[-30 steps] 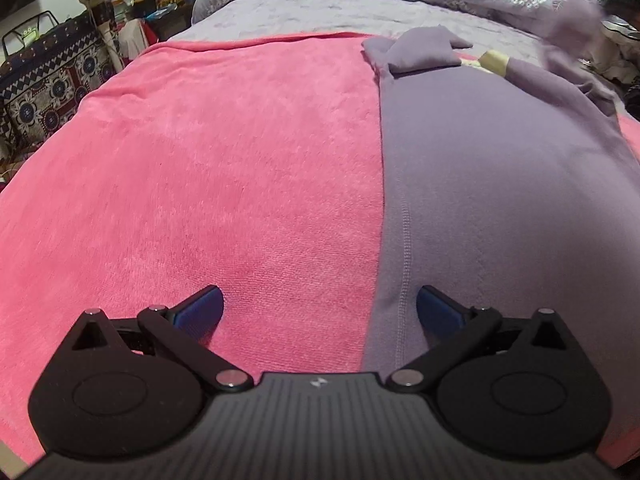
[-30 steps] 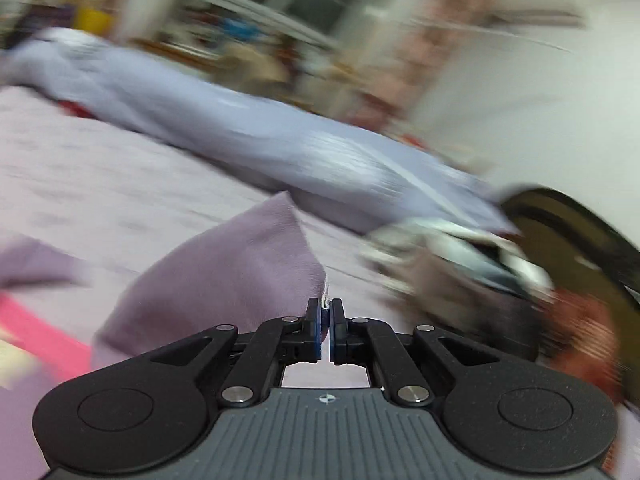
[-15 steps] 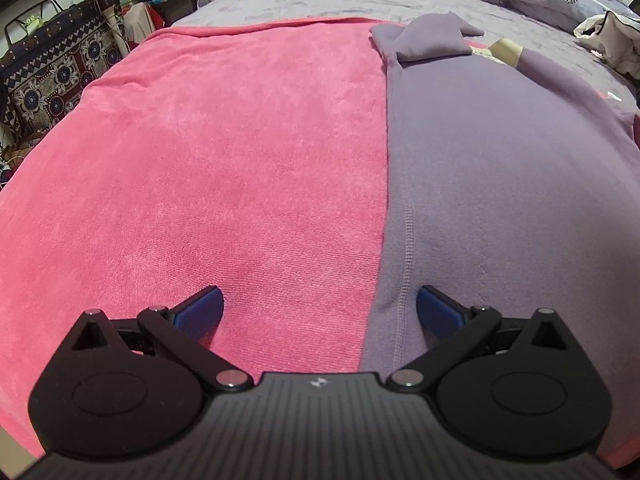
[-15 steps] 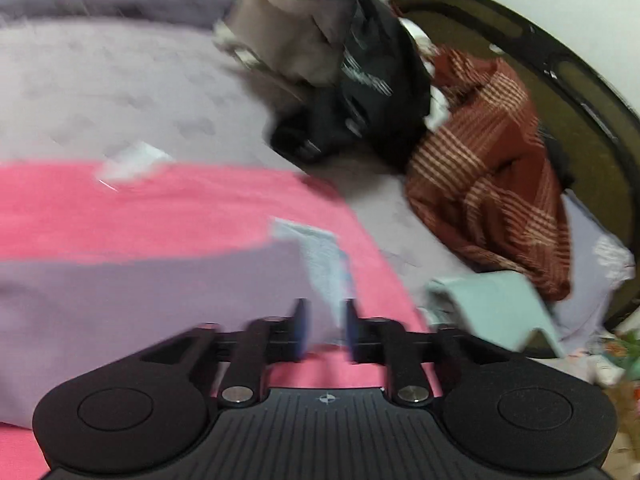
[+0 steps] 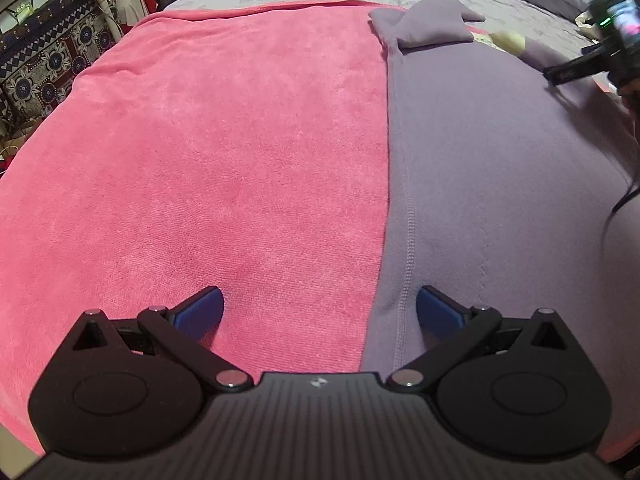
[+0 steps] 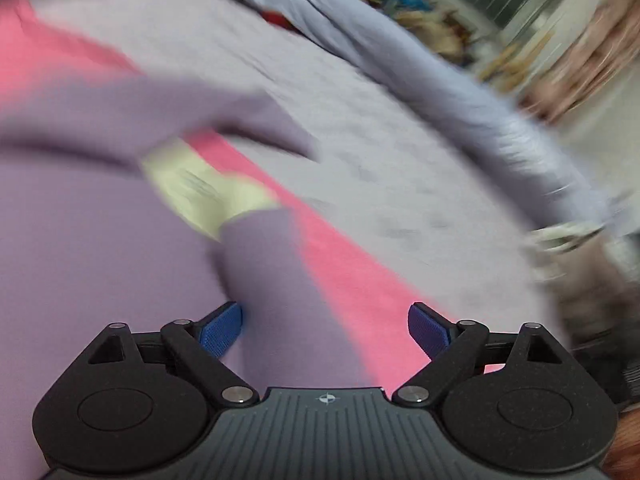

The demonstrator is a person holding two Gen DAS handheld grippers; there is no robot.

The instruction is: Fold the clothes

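Purple garment (image 5: pixel 500 168) lies flat on the pink blanket (image 5: pixel 220 152) on the bed, sleeve folded in.

Left hand-held gripper (image 5: pixel 318 312) hovers with jaws apart over the garment's side seam. Right hand-held gripper (image 6: pixel 325 326), clamped on a sleeve a second ago, has just been opening; its jaws now stand wide with nothing pinched. Risk: its fast sweep could drag the cloth and undo the fold.

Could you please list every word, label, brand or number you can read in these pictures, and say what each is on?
No text can be read in either view.
Small emblem on the left gripper body: a logo mark, no letters.
Pale yellow tag on the purple fleece garment: dark marks, too blurred to read.
Boxes beyond the pink fleece blanket: too small to read.
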